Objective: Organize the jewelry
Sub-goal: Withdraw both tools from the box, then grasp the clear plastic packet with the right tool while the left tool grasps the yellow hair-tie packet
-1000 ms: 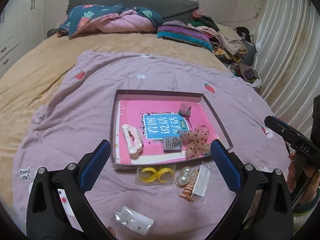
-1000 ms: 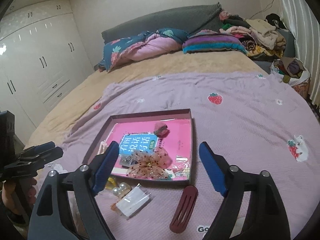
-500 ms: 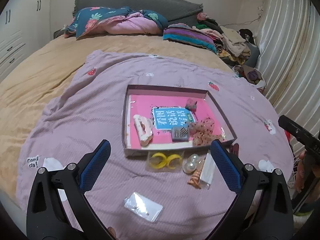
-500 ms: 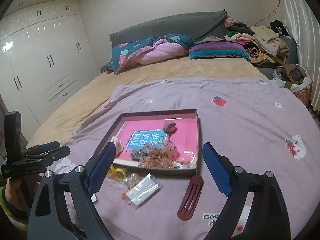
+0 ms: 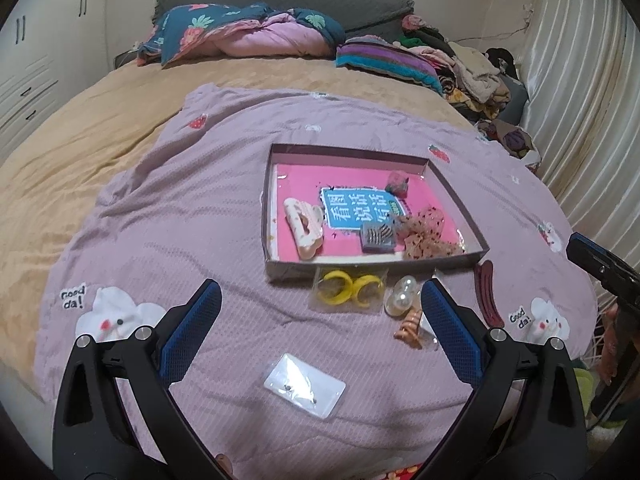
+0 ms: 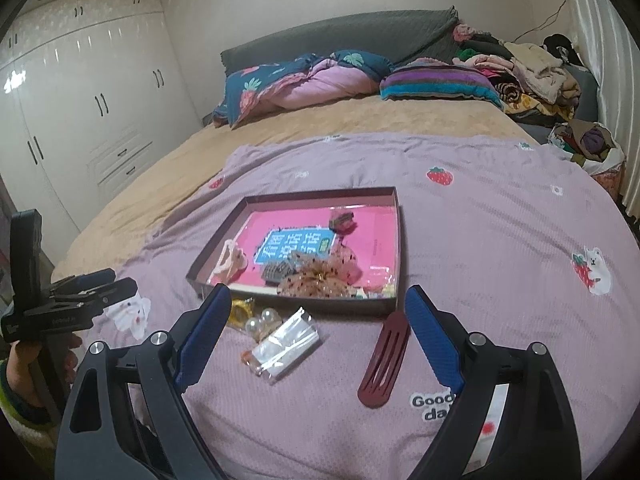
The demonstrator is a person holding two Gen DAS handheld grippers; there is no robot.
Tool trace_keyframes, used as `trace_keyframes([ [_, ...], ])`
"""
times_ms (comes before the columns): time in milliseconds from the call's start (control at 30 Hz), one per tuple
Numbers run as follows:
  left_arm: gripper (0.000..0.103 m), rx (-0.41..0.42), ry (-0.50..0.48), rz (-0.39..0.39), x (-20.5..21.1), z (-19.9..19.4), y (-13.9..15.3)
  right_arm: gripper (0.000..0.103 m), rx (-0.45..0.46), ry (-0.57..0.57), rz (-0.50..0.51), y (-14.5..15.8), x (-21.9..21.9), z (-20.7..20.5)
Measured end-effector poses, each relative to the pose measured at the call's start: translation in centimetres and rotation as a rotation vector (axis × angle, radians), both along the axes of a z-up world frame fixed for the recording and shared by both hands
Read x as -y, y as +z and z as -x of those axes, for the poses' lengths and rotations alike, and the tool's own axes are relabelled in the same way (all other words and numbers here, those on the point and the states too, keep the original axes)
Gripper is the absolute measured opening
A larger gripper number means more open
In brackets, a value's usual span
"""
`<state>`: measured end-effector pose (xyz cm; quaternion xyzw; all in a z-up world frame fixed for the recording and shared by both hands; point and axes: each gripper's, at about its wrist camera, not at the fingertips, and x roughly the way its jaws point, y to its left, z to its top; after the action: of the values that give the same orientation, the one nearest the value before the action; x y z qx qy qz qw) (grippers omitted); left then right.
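Observation:
A shallow box (image 5: 276, 268) (image 6: 394, 236) with a pink book cover inside lies on the purple blanket. It holds a cream claw clip (image 5: 304, 226), a grey comb clip (image 5: 378, 237), a dotted tulle bow (image 5: 426, 234) (image 6: 320, 276) and a small pink clip (image 5: 398, 184). In front of the box lie yellow hoops in a bag (image 5: 350, 286), pearl balls (image 5: 398, 300) (image 6: 262, 320), an orange clip (image 5: 410, 326), a clear packet (image 6: 286, 346), a dark red hair clip (image 6: 386, 360) (image 5: 486, 296) and a small earring bag (image 5: 304, 386). My left gripper (image 5: 320, 332) and right gripper (image 6: 316, 334) are open, empty, held back above the blanket.
The purple blanket (image 5: 180, 220) covers a tan bed (image 5: 80, 132). Pillows and folded clothes (image 6: 440, 80) are piled at the headboard. White wardrobes (image 6: 80, 100) stand at the left, a curtain (image 5: 580, 100) at the right. Each gripper shows at the edge of the other's view.
Both grippers have pulled back and up from the box, so the box and loose items look smaller and farther. Nothing was picked up.

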<state>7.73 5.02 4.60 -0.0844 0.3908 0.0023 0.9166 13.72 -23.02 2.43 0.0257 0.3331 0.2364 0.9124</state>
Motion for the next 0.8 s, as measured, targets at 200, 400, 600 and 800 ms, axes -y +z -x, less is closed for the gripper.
trace_keyframes([
  [200, 0.093, -0.013, -0.013, -0.019, 0.5, 0.5, -0.7, 0.088, -0.031, 0.025, 0.023, -1.5, -0.7, 0.9],
  [400, 0.093, -0.032, -0.012, -0.031, 0.5, 0.8, -1.7, 0.088, -0.060, 0.050, 0.047, -3.0, -1.5, 1.5],
  [600, 0.093, -0.050, -0.014, -0.053, 0.7, 1.1, -3.0, 0.088, -0.094, 0.053, 0.055, -4.4, -2.1, 1.6],
  [800, 0.093, -0.072, -0.002, -0.074, 0.5, 0.8, -4.6, 0.088, -0.125, 0.064, 0.079, -6.0, -3.4, 1.6],
])
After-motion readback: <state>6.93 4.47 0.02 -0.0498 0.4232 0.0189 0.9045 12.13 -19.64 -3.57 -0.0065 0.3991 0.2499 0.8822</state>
